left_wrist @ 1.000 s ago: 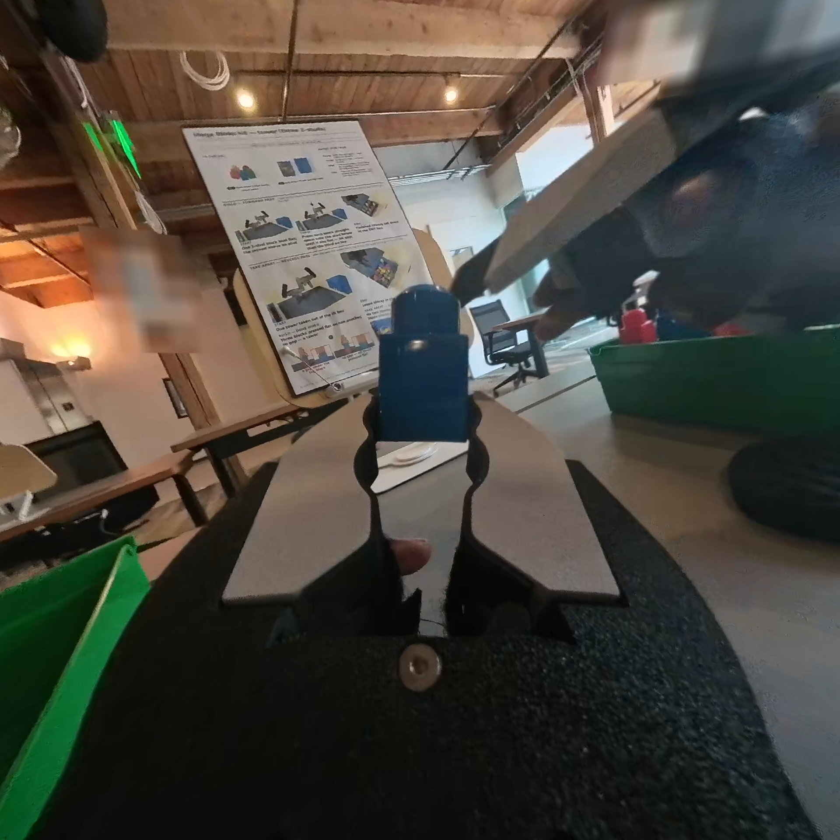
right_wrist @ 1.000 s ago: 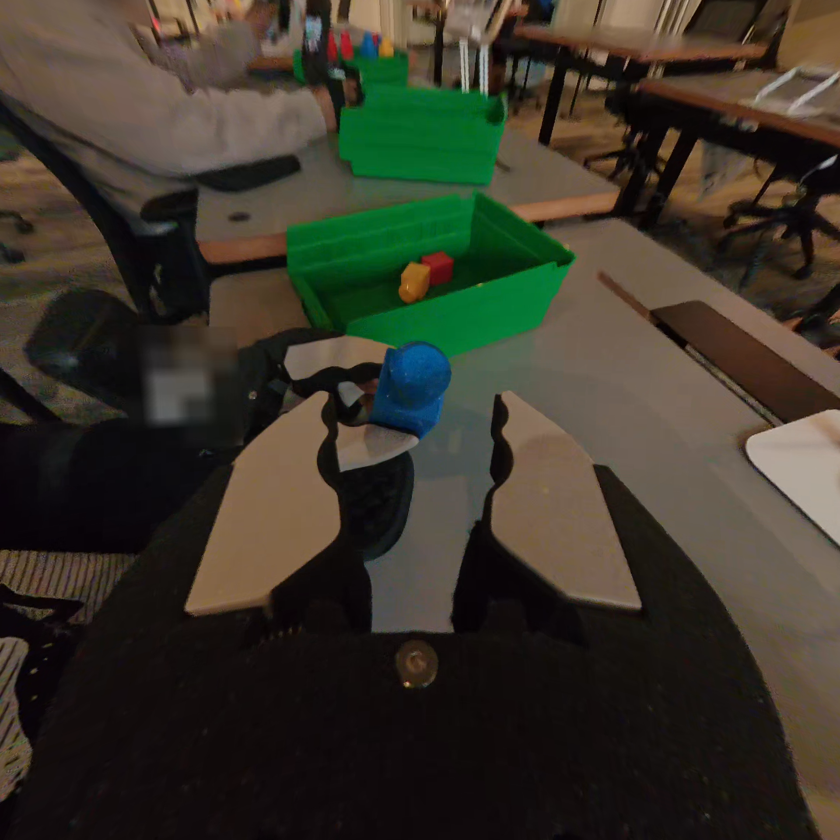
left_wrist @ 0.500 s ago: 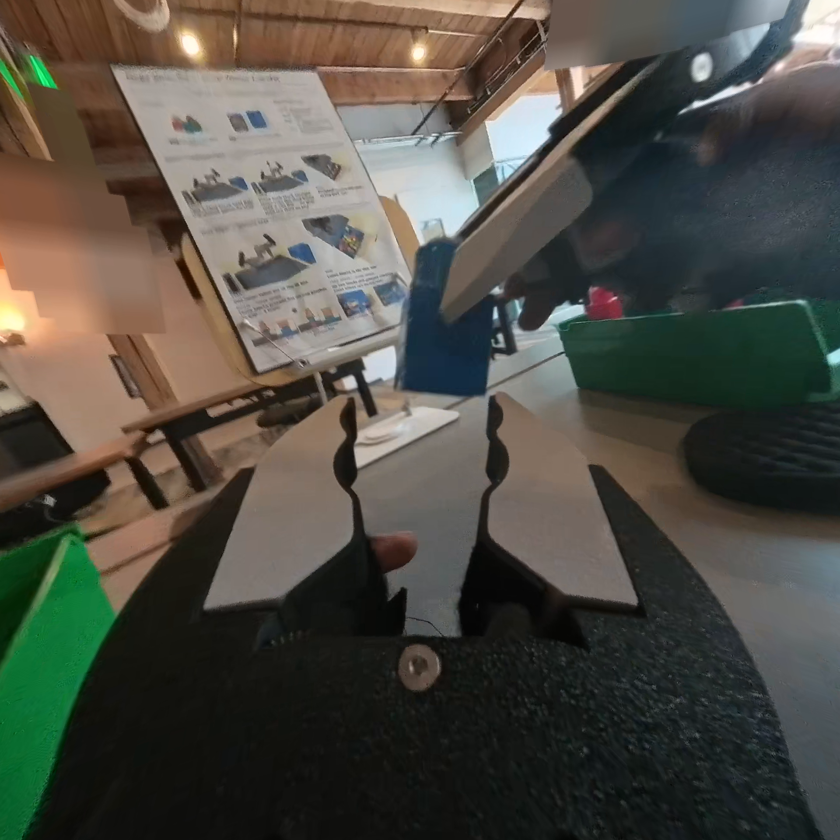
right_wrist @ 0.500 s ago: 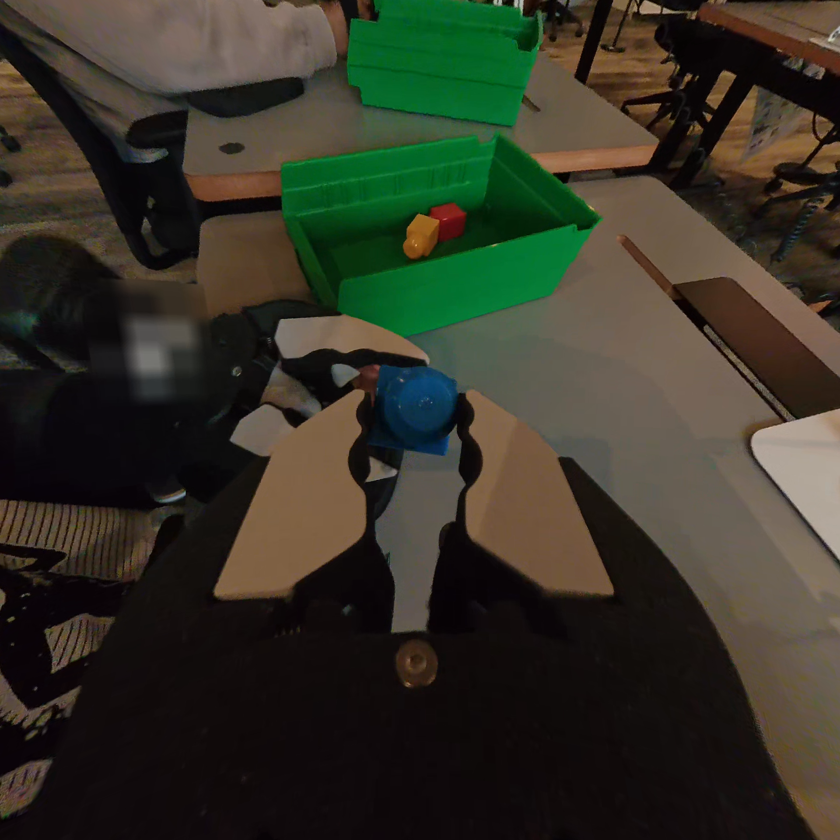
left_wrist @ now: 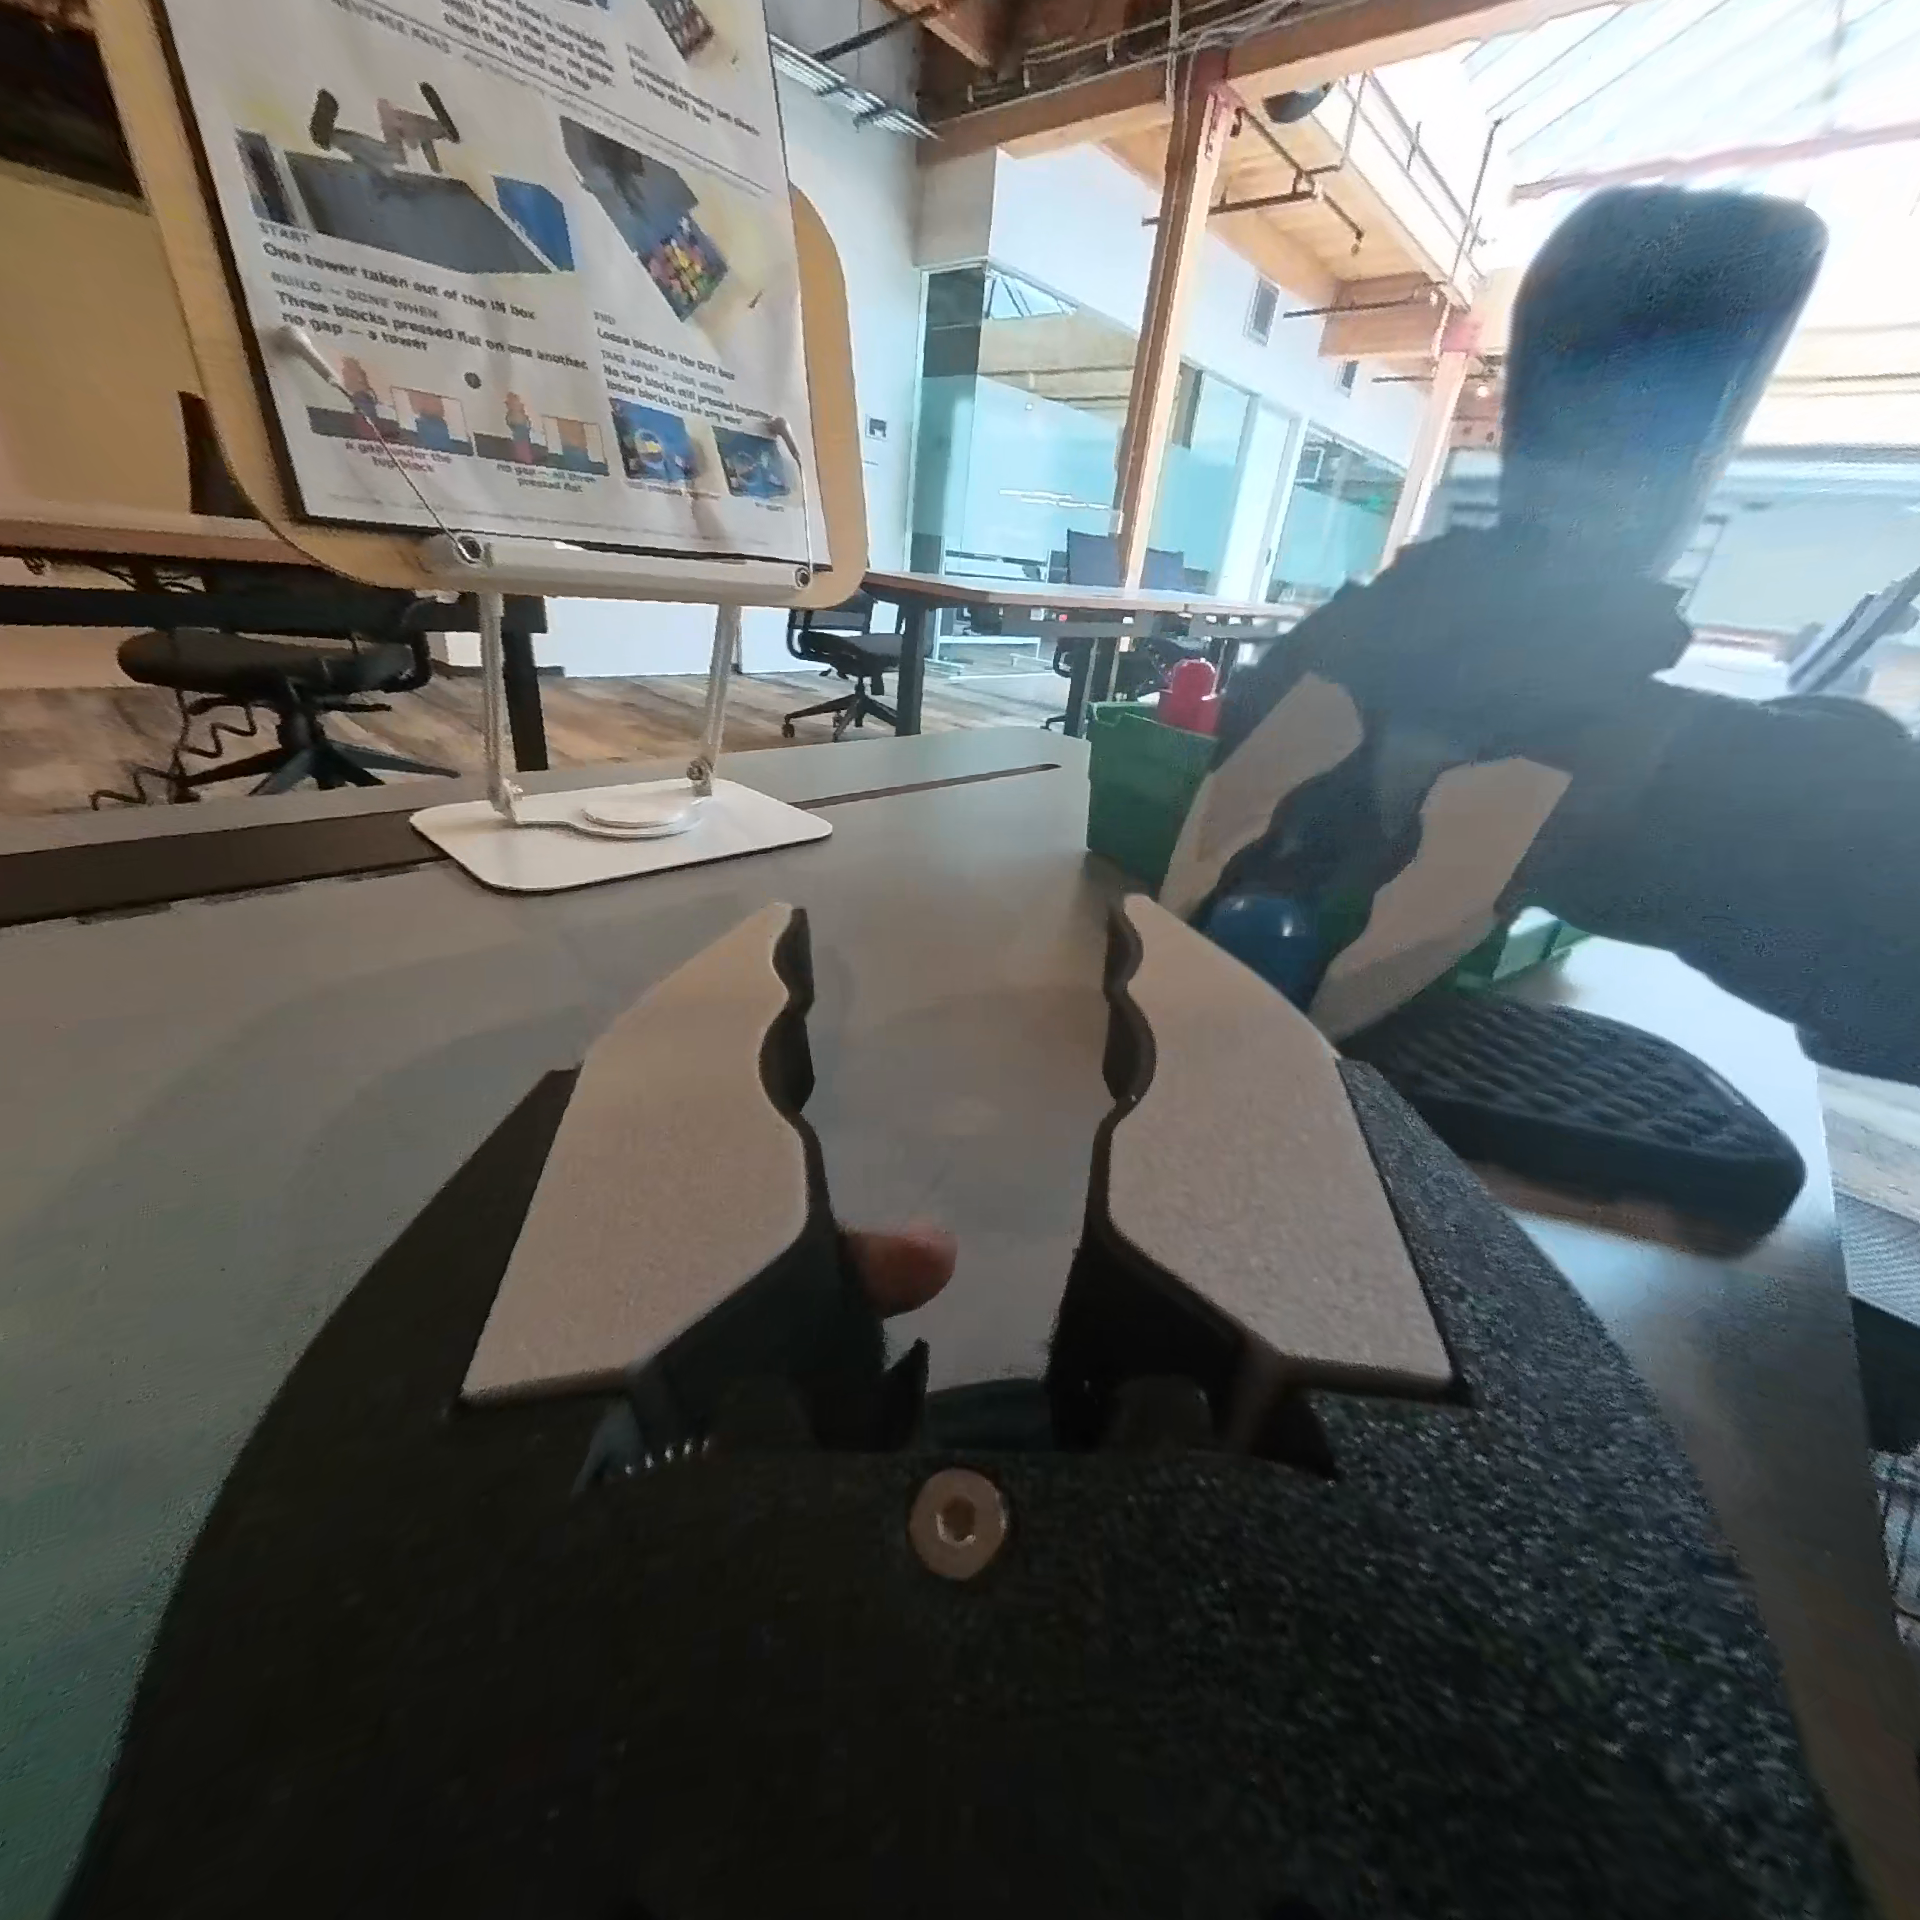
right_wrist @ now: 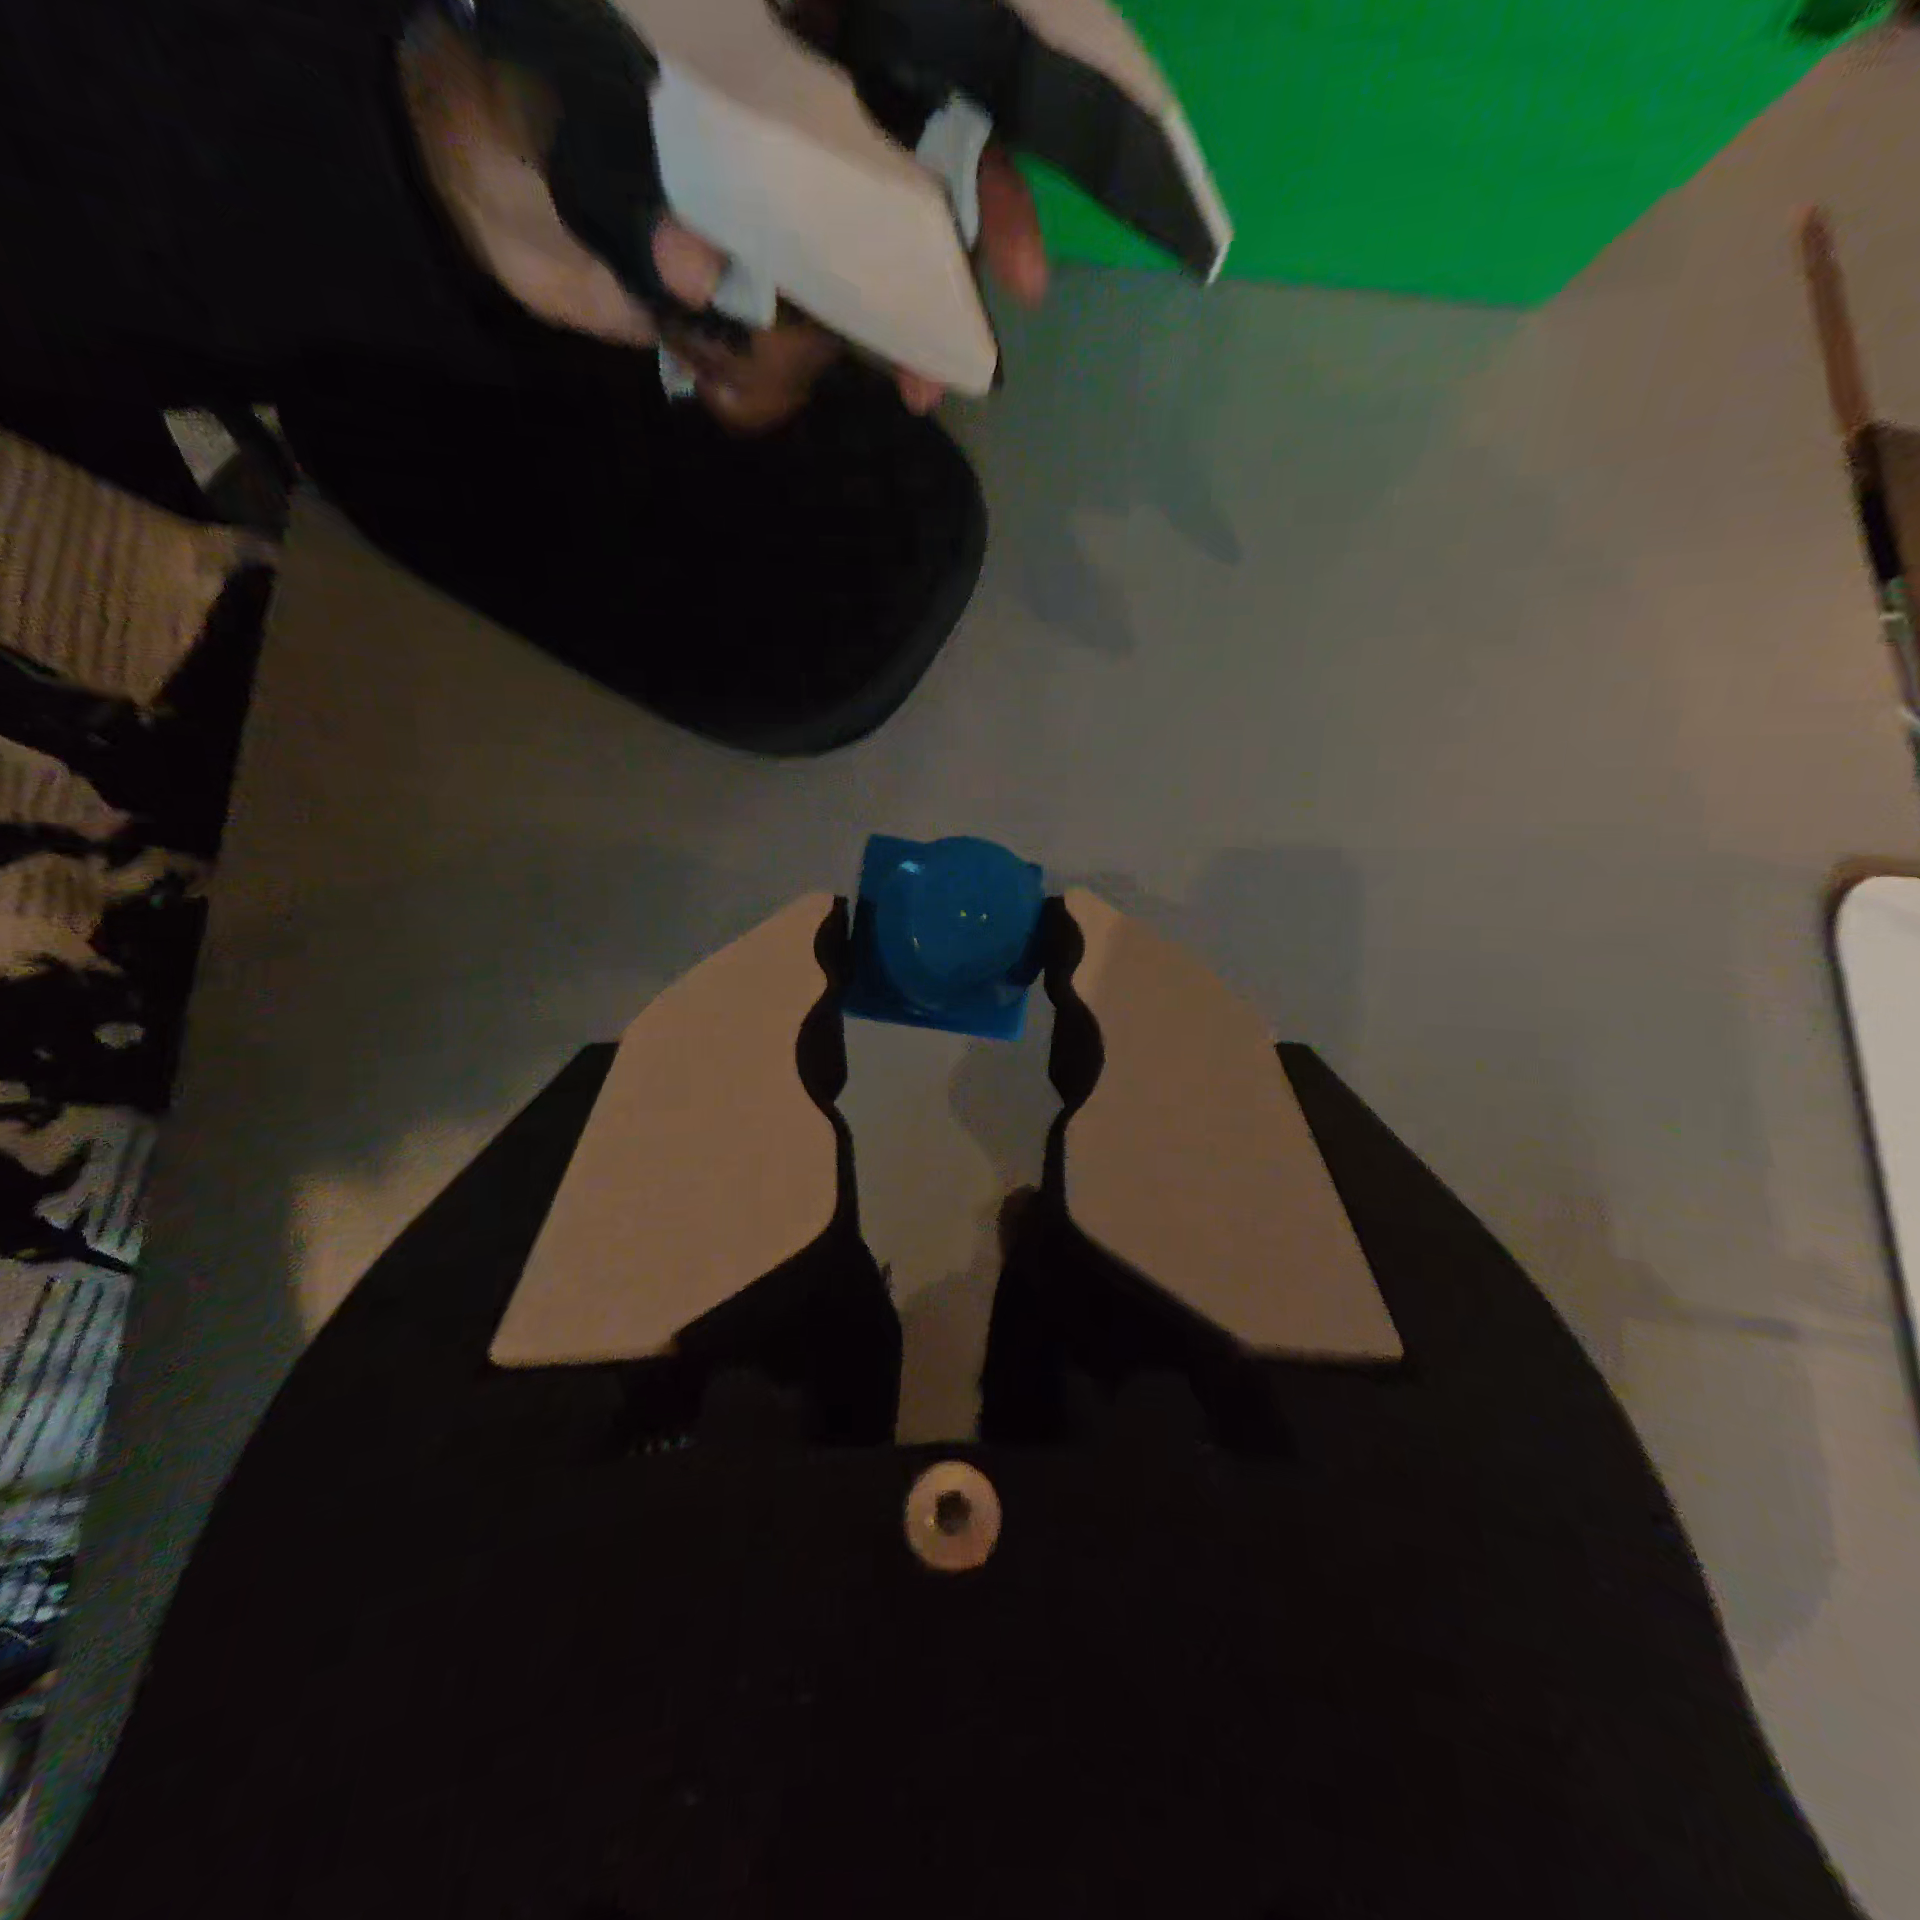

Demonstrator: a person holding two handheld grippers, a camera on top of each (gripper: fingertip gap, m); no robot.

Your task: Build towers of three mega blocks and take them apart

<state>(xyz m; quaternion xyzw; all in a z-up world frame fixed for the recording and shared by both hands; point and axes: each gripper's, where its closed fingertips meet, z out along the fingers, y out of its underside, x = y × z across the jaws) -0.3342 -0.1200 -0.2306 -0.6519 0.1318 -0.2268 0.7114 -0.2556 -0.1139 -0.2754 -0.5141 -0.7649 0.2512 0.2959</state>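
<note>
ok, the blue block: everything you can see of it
The blue block is glossy plastic with a square body and one round domed stud on top, seen from above in the right wrist view. It stands stud-up, its base apparently on or just above the grey table. The right gripper is closed on it, one finger tip against each side. The left wrist view shows its stud between those fingers, in front of the green bin. The left gripper is open, apart from it.

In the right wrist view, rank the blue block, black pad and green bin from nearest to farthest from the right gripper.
1. Blue block: gripped between the right gripper jaws.
2. Black pad: ahead, to the left.
3. Green bin: farthest, top right.
</note>
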